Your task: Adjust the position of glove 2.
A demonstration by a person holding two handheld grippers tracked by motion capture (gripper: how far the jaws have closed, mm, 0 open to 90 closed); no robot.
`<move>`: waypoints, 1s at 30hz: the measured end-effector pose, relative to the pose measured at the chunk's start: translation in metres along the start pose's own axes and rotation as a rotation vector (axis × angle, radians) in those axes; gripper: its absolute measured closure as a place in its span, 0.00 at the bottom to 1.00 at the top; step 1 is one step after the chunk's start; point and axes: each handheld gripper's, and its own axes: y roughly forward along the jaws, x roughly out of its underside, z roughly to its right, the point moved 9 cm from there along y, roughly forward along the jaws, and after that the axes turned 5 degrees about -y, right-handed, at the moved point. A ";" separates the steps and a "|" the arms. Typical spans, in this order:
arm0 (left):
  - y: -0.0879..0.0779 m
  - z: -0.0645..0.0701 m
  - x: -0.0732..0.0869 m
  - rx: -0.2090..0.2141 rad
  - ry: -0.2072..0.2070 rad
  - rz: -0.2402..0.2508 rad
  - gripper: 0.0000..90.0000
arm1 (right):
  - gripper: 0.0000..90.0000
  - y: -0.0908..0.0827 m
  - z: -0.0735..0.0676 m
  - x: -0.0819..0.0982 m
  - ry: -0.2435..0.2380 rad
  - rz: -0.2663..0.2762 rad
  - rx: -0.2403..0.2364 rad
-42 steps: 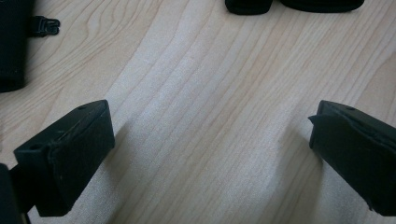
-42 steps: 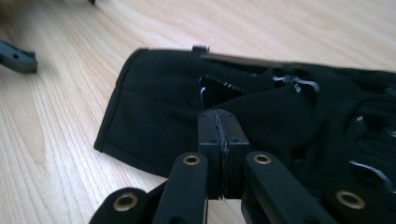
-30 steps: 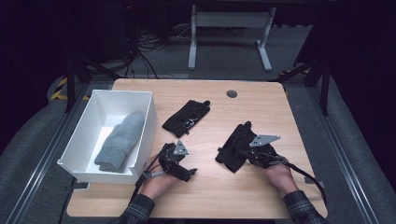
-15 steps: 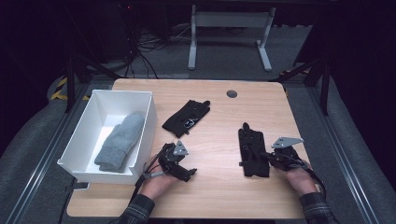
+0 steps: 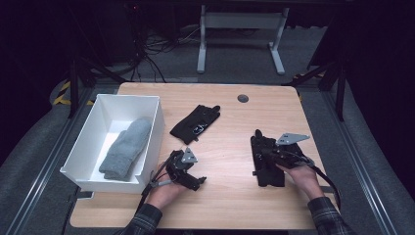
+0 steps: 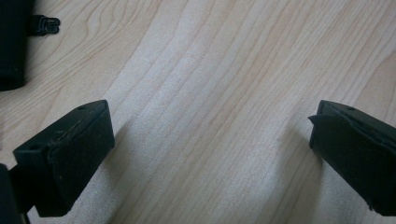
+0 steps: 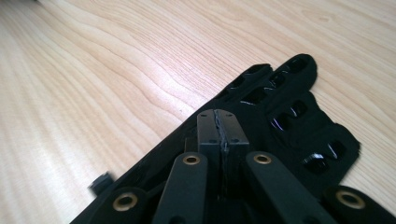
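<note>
Looks like gloves/mittens get sorted into the white bin (image 5: 93, 142), so all positions are relative to that.

Done: one grey mitten (image 5: 126, 148) already lies inside the bin, along its floor.

Left: two black gloves are out on the table (image 5: 230, 205).
- Glove A (image 5: 195, 124) sits just right of the bin's far corner, untouched and flat.
- Glove B (image 5: 266, 159) lies well right of the bin, under the right gripper (image 5: 264, 149). In the right gripper view the jaws are pressed together with what looks like a thin fold of glove B's fabric (image 7: 299, 116) caught between the pads. Judging by the closed tips sitting right on the cloth it's a pinch, but I can't fully confirm it.

Left gripper (image 5: 193, 182) is just off the bin's near-right corner with its jaws spread wide. The left gripper view shows nothing between them but bare wood, with the edge of a black thing (image 6: 11, 44) at top left.

Roughly a third done, by my estimate.

Room and edges:
- The table between glove B and the bin is open, except that the left gripper and its hand sit on the direct line.
- The bin's right wall is tall, so the glove needs a lift over the rim rather than a drag.
- Glove B is near the table's right edge, so pull inward.
- The cable (image 5: 325, 178) trails off the right gripper toward the near edge. Snag risk is low.
</note>
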 end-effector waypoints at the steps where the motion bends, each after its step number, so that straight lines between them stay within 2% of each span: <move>1: 0.000 0.000 0.000 0.000 0.000 0.000 0.00 | 1.00 0.000 0.000 0.000 0.000 0.000 0.000; 8: 0.000 0.000 0.000 0.000 0.000 0.000 0.00 | 1.00 0.019 0.004 0.011 -0.009 -0.065 0.009; 10: 0.000 0.000 0.000 0.000 0.000 0.000 0.00 | 1.00 0.018 0.004 0.012 0.007 -0.059 0.004; 15: 0.000 0.000 0.000 0.001 0.000 0.000 0.00 | 1.00 0.012 -0.001 0.018 0.012 -0.068 0.010; 25: 0.000 0.000 0.000 0.001 -0.002 0.000 0.00 | 1.00 -0.011 -0.030 0.036 -0.003 -0.085 -0.017; 30: 0.000 0.000 0.000 0.001 -0.002 0.000 0.00 | 1.00 -0.016 -0.049 0.038 0.001 -0.079 -0.052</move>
